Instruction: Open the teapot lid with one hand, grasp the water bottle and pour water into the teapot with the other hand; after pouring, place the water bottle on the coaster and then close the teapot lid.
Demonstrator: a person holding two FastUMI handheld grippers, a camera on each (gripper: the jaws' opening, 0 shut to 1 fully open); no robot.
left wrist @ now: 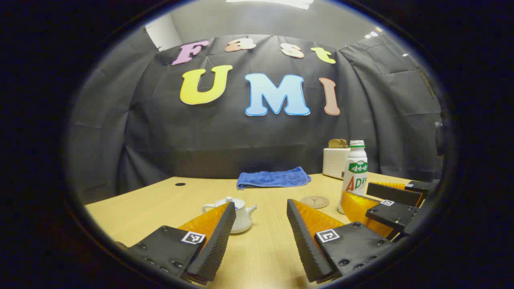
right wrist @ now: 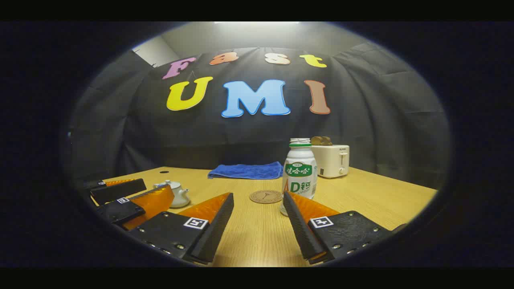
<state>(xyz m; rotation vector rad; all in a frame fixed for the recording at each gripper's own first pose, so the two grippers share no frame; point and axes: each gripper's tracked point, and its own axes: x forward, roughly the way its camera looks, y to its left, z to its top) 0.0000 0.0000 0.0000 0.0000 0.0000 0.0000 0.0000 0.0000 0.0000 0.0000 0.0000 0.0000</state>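
A small white teapot (left wrist: 237, 214) with its lid on stands on the wooden table just beyond my left gripper (left wrist: 259, 208), behind its left finger. That gripper is open and holds nothing. A white bottle (left wrist: 355, 172) with a green label stands upright at the right, with a round brown coaster (left wrist: 315, 201) to its left. In the right gripper view the bottle (right wrist: 299, 172) rises just past the right finger of my right gripper (right wrist: 258, 198), which is open and empty. The coaster (right wrist: 266, 196) lies ahead between the fingers, and the teapot (right wrist: 176, 194) is far left behind the other gripper (right wrist: 132, 192).
A folded blue towel (left wrist: 273, 178) lies at the back of the table (left wrist: 265, 257). A white toaster (right wrist: 331, 159) with bread in it stands behind the bottle. A small dark hole (left wrist: 180, 184) marks the tabletop at the back left.
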